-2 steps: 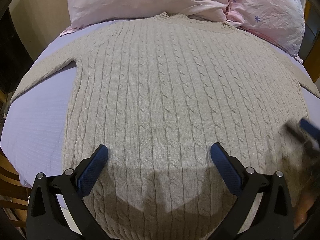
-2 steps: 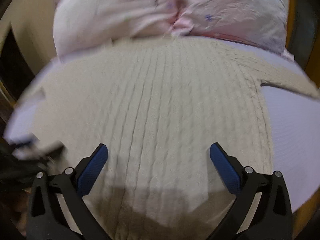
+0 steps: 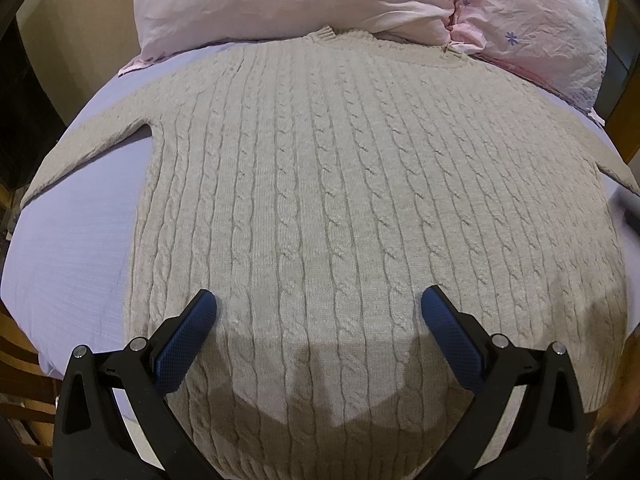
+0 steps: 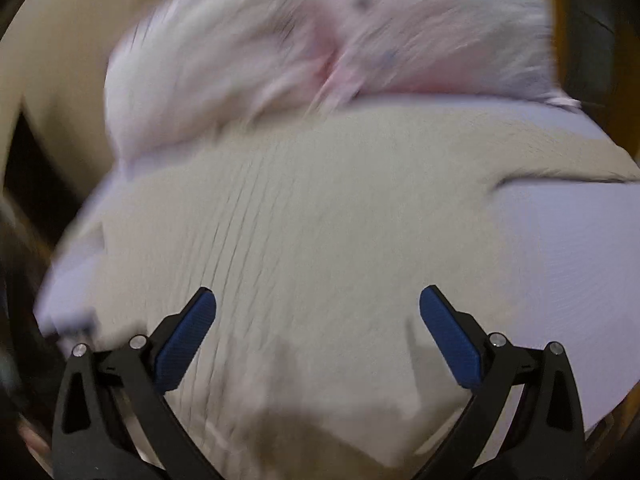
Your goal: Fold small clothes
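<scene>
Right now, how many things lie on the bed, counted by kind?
Beige cable-knit sweater: 1
Pink floral pillows: 2
Total: 3, all on the lavender sheet.

A lavender sheet covered the bed, with pink floral pillows at its head (creased, flower-printed). A beige wall stood behind; brown wooden furniture showed at the left edge.
</scene>
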The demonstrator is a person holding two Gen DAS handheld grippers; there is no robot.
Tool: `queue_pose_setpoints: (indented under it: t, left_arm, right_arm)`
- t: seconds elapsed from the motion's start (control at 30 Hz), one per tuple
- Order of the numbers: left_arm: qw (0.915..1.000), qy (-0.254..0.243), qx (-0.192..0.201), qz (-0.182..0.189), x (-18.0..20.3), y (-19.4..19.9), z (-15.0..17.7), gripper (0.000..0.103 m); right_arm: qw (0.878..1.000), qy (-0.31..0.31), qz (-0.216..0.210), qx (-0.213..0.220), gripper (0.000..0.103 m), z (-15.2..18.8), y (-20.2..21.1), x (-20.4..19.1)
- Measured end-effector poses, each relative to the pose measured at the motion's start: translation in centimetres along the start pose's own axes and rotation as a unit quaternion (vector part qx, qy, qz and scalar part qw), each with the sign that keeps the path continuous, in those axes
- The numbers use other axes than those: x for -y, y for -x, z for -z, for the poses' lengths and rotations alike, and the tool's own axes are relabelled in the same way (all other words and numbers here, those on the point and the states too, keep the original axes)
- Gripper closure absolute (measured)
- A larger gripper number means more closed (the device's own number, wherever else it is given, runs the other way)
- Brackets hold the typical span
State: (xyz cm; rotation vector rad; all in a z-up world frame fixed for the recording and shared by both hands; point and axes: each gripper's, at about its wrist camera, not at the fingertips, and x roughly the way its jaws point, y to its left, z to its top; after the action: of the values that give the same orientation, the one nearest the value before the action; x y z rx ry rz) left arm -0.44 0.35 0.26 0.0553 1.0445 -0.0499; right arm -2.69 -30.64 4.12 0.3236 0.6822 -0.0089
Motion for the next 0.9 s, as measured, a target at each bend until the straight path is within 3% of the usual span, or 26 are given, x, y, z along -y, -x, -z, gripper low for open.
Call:
queue_pose_setpoints:
  t: [0.07, 0.13, 0.2, 0.27, 0.3, 0.37, 0.43, 0.57, 0.6, 0.67, 0.7, 0.77, 0.83, 0.9]
  left_arm:
    - [0.9999, 0.003, 0.013, 0.006, -0.2, 0.0, -0.2, 0.001]
    - [0.9989, 0.013, 0.036, 0.026, -0.9, 0.2, -0.4, 0.001]
    - [0.9961, 0.021, 0.067, 0.054, -1.8, 0.5, -0.7, 0.001]
    - [0.9924, 0.028, 0.097, 0.07, -2.7, 1.0, -1.1, 0.001]
    - [0.9904, 0.031, 0.115, 0.071, -3.1, 1.3, -1.4, 0.001]
    - [0.9871, 0.034, 0.145, 0.059, -3.9, 1.9, -2.1, 0.001]
    - [0.9847, 0.038, 0.163, 0.047, -4.8, 2.3, -2.9, 0.001]
    - [0.9773, 0.08, 0.186, 0.064, -7.7, 2.5, -3.9, 0.001]
    - [0.9751, 0.095, 0.189, 0.067, -8.5, 2.3, -4.1, 0.001]
    - [0.9729, 0.116, 0.188, 0.067, -10.0, 2.1, -4.3, 0.001]
    - [0.9713, 0.128, 0.19, 0.064, -11.0, 2.0, -4.4, 0.001]
    - [0.9667, 0.148, 0.199, 0.064, -12.6, 1.8, -4.2, 0.001]
    - [0.9562, 0.173, 0.224, 0.073, -14.9, 2.0, -3.7, 0.001]
    - [0.9499, 0.19, 0.24, 0.062, -16.7, 2.1, -3.6, 0.001]
  right_arm:
    - [0.997, -0.046, 0.051, 0.033, 0.002, -2.5, 1.2, 4.6]
    - [0.986, -0.122, 0.1, 0.05, 0.004, -4.8, 1.8, 11.2]
    - [0.968, -0.22, 0.113, 0.045, 0.02, -6.0, 1.7, 18.3]
    - [0.947, -0.298, 0.111, 0.035, 0.048, -6.3, 1.3, 23.5]
    - [0.934, -0.338, 0.108, 0.036, 0.051, -6.4, 1.1, 26.2]
    - [0.919, -0.378, 0.107, 0.038, 0.053, -6.6, 0.5, 29.4]
    - [0.911, -0.396, 0.109, 0.035, 0.053, -7.0, -0.4, 30.9]
    - [0.897, -0.427, 0.111, 0.014, 0.064, -8.0, -3.5, 32.7]
    - [0.896, -0.428, 0.115, 0.026, 0.067, -8.3, -3.9, 33.3]
    - [0.896, -0.425, 0.13, 0.022, 0.09, -8.6, -4.6, 33.8]
    - [0.895, -0.427, 0.131, 0.02, 0.096, -8.9, -5.1, 34.4]
    - [0.895, -0.423, 0.133, 0.036, 0.096, -9.5, -5.0, 34.2]
    - [0.924, -0.335, 0.167, 0.075, 0.097, -12.1, -4.1, 30.1]
    - [0.952, -0.241, 0.153, 0.112, 0.097, -14.5, -3.0, 24.4]
